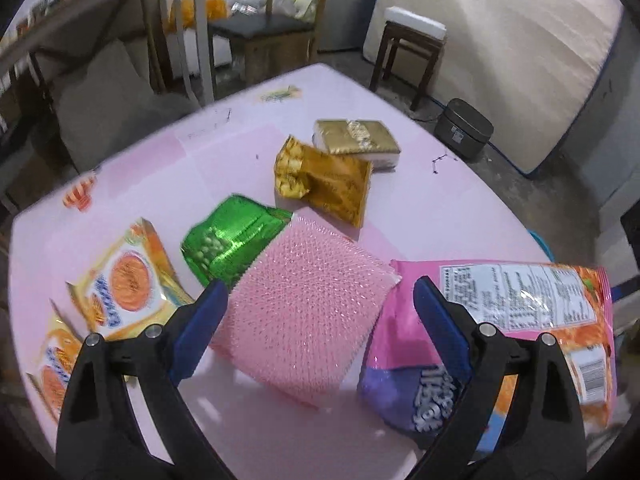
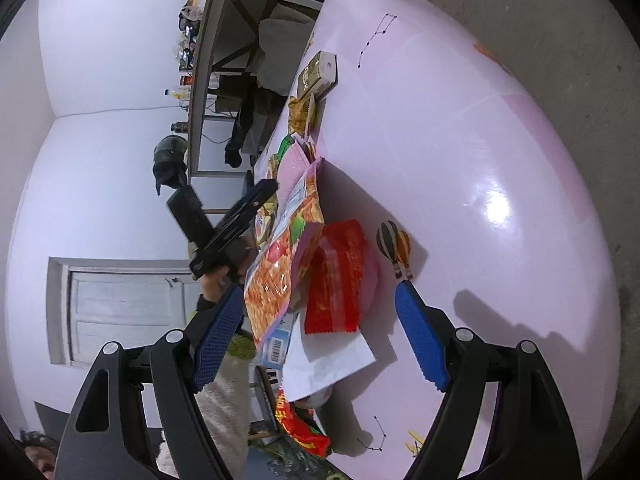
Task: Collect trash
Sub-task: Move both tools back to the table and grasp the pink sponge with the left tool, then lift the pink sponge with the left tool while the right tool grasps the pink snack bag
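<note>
The left gripper (image 1: pixel 316 296) hangs with jaws wide over a pink mesh scouring pad (image 1: pixel 306 308) on the pale pink surface (image 1: pixel 224 168), between a crinkled green foil wrapper (image 1: pixel 230 240) and a large pink-and-orange snack bag (image 1: pixel 516 320). The right gripper (image 2: pixel 320 320), jaws wide and empty, faces a red plastic wrapper (image 2: pixel 340 276) beside that bag
</note>
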